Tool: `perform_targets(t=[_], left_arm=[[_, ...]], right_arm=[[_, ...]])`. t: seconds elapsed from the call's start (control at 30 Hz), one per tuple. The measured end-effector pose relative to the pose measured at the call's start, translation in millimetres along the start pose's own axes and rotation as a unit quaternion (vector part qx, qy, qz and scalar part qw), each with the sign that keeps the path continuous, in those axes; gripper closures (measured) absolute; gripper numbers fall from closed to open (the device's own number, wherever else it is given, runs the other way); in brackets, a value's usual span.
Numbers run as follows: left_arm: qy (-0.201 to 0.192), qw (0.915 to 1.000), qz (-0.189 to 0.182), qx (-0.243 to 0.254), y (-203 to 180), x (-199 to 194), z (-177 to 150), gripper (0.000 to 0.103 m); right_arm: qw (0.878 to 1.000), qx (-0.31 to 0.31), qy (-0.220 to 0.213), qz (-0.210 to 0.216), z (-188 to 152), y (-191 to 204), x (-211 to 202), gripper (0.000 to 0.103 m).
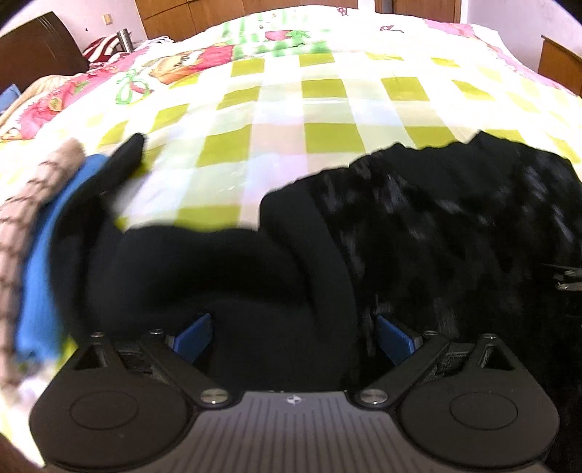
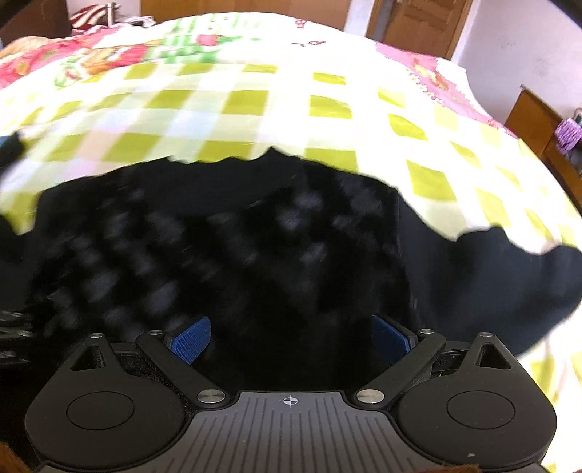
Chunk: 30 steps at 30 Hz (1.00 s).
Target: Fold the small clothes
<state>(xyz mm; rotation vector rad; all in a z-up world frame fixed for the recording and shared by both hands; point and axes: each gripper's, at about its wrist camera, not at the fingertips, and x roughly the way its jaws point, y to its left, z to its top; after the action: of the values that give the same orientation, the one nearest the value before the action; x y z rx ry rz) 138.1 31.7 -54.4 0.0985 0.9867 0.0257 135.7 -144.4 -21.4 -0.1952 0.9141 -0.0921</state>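
Directly ahead of the left gripper (image 1: 291, 333), a black garment (image 1: 418, 233) lies bunched on the checked bedspread (image 1: 327, 109), and a plain dark fold of it fills the space between the two blue finger pads (image 1: 194, 336). The pads stand wide apart with cloth heaped over their tips, so whether they pinch anything cannot be told. To this gripper's left, only its own camera shows a small stack of other clothes: a blue piece (image 1: 40, 262) and a beige patterned piece (image 1: 18, 225) lying against it, with a black strip of fabric (image 1: 123, 160) reaching up beside them. At the far right edge of the same view a bit of dark metal hardware (image 1: 563, 276) pokes in, too small to identify.

From the right gripper (image 2: 291, 334), the same garment (image 2: 218, 247) shows its textured, fuzzy panel spreading ahead and to the left, while a smoother dark navy section (image 2: 491, 276) extends off to the right, a part the left camera does not show. Its blue pads (image 2: 191, 338) are likewise set wide with black cloth between and over them; grip or no grip cannot be judged here either. Beyond the garment's ragged far edge lies the bedspread (image 2: 236, 105), and past the bed on the right a wooden door (image 2: 418, 22). Both views are blurred.
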Motion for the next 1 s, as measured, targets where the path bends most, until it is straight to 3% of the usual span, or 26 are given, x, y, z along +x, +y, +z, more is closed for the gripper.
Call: perform_targets(t=[0.1,0.47,0.73,0.9,1.0], left_arm=[[-0.006,0.9999,-0.001,0.010,-6.5,18.3,10.4,0.000],[-0.038,0.9992,-0.011,0.004,-7.3,45.5,51.9,0.000],[-0.061,0.9982,0.003,0.002,-9.1,70.5,96.4,0.000],[-0.073,0.9969,-0.021,-0.016,16.0,47.9,79.0,0.000],[-0.071,0.9957,-0.040,-0.044,48.4,28.4,54.3,0.000]], right_arm=[[1.000,0.010,0.013,-0.001,6.8,-9.4,26.8,0.001],[0.997,0.076,-0.003,-0.010,27.5,-23.1,47.9,0.000],[0.994,0.088,-0.015,-0.065,73.1,-23.5,82.3,0.000],[0.994,0.062,-0.034,-0.081,67.0,-16.1,49.5,0.003],[0.997,0.052,-0.046,-0.044,64.4,-0.3,24.3,0.003]])
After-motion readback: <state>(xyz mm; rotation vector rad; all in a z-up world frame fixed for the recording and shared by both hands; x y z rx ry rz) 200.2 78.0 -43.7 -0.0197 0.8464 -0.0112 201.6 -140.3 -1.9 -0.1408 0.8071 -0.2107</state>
